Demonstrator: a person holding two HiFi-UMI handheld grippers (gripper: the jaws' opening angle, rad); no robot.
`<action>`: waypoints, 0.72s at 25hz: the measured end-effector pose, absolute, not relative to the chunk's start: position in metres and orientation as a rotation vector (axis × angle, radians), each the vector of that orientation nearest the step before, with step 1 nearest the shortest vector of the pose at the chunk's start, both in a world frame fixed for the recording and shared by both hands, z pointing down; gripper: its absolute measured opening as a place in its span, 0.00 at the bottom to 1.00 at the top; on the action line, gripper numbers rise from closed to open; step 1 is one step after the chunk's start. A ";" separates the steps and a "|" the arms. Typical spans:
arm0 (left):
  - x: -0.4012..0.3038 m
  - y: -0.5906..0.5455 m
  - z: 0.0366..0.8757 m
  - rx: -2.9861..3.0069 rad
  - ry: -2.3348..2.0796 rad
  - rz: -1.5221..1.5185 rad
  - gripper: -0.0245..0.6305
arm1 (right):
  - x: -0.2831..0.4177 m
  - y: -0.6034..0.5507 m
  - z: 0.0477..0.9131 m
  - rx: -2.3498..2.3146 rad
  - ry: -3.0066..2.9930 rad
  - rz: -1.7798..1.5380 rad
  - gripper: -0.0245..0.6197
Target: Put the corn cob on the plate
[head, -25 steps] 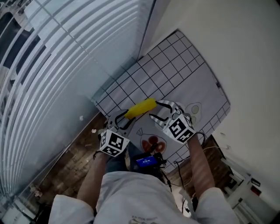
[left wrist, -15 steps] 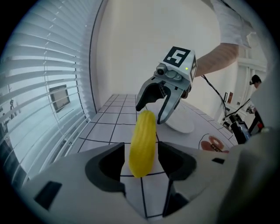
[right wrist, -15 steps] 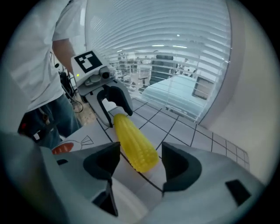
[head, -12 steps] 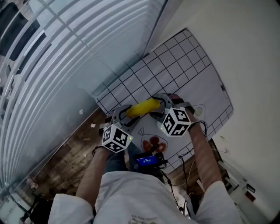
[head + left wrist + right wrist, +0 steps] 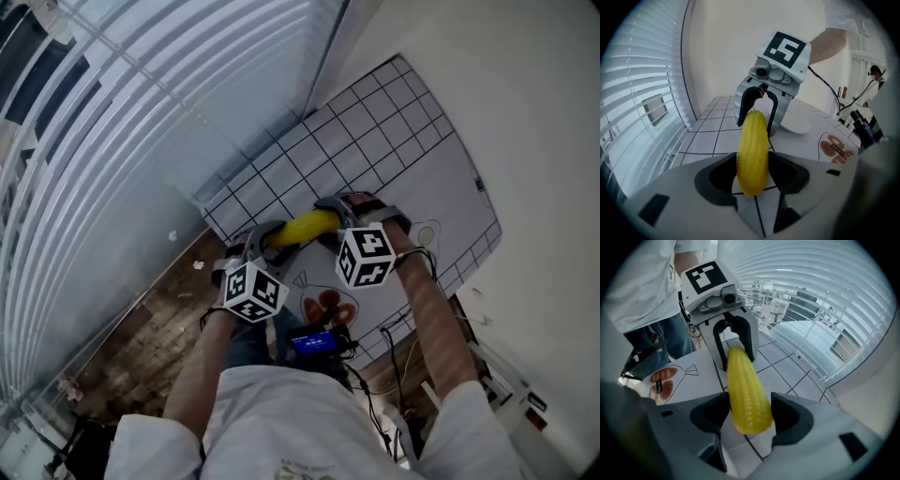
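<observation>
A yellow corn cob (image 5: 302, 228) lies across the white grid mat (image 5: 375, 131), with one gripper at each end. My left gripper (image 5: 272, 236) has the cob's left end between its jaws; in the left gripper view the corn cob (image 5: 752, 150) fills the gap and meets both pads. My right gripper (image 5: 339, 217) takes the other end, and in its own view the corn cob (image 5: 745, 390) likewise touches both pads. Both sets of jaws have just been closing on it. A small white plate (image 5: 797, 124) sits behind the right gripper, to the cob's right (image 5: 421, 233).
A red and brown food picture (image 5: 325, 305) is printed on the mat near me. Window blinds (image 5: 112, 141) run along the left, above a wooden floor (image 5: 159, 337). Cables and a device with a blue screen (image 5: 314, 342) hang at my waist.
Both grippers have sunk toward the mat and drawn in around the cob's ends. The right gripper has rolled, so its marker cube now faces the head camera squarely.
</observation>
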State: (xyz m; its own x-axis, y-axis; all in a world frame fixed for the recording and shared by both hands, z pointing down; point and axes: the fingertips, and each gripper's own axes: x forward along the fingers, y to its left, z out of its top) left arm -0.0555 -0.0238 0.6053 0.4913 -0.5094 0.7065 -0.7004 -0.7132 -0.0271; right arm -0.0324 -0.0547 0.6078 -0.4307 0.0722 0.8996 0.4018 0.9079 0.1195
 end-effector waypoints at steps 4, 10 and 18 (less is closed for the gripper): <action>-0.055 -0.023 0.606 2.468 -0.990 1.037 0.37 | -0.032 -0.054 0.608 -0.355 -1.990 -0.391 0.48; -0.054 -0.024 0.610 2.455 -0.959 1.087 0.37 | -0.032 -0.053 0.613 -0.401 -1.941 -0.348 0.48; -0.055 -0.026 0.614 2.439 -0.929 1.089 0.38 | -0.033 -0.052 0.619 -0.447 -1.905 -0.355 0.47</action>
